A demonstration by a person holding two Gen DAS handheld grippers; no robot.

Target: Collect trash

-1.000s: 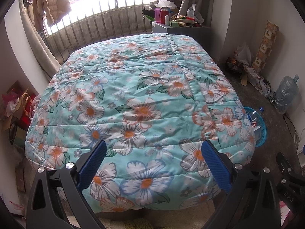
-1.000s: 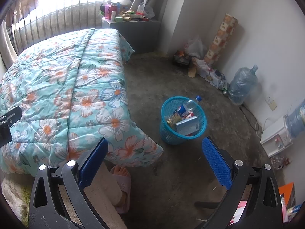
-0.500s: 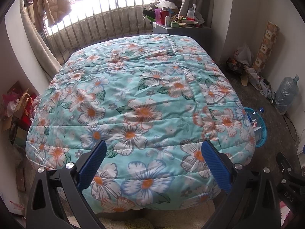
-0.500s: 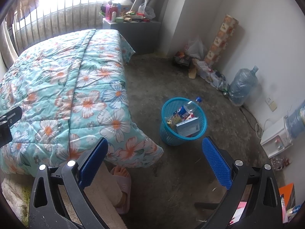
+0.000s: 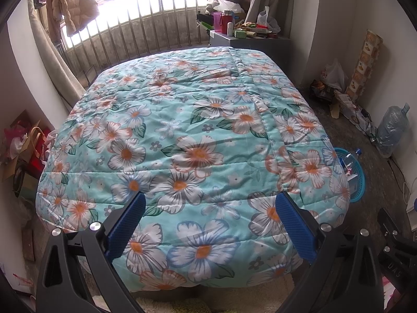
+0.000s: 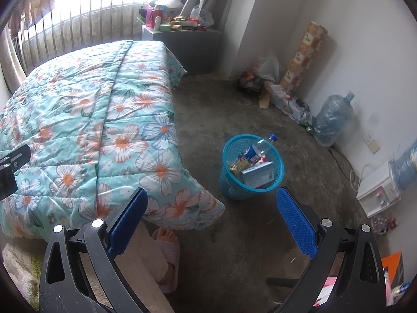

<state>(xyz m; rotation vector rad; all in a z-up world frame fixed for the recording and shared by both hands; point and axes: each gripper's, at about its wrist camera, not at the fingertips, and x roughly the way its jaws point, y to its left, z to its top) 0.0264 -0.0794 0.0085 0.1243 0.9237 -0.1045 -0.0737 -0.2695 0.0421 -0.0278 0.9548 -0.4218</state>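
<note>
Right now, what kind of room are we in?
Most likely a bedroom in someone's home. A bed under a flowery quilt fills most of it, a puffy jacket hangs by the barred window, and a blue trash basket sits on the floor beside the bed.

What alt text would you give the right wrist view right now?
A blue mesh trash basket stands on the bare floor beside the bed, holding a plastic bottle, a box and wrappers, seen between the open, empty fingers of the right claw. A floral quilt covers the bed on the left, and a slippered foot shows below it.
</note>
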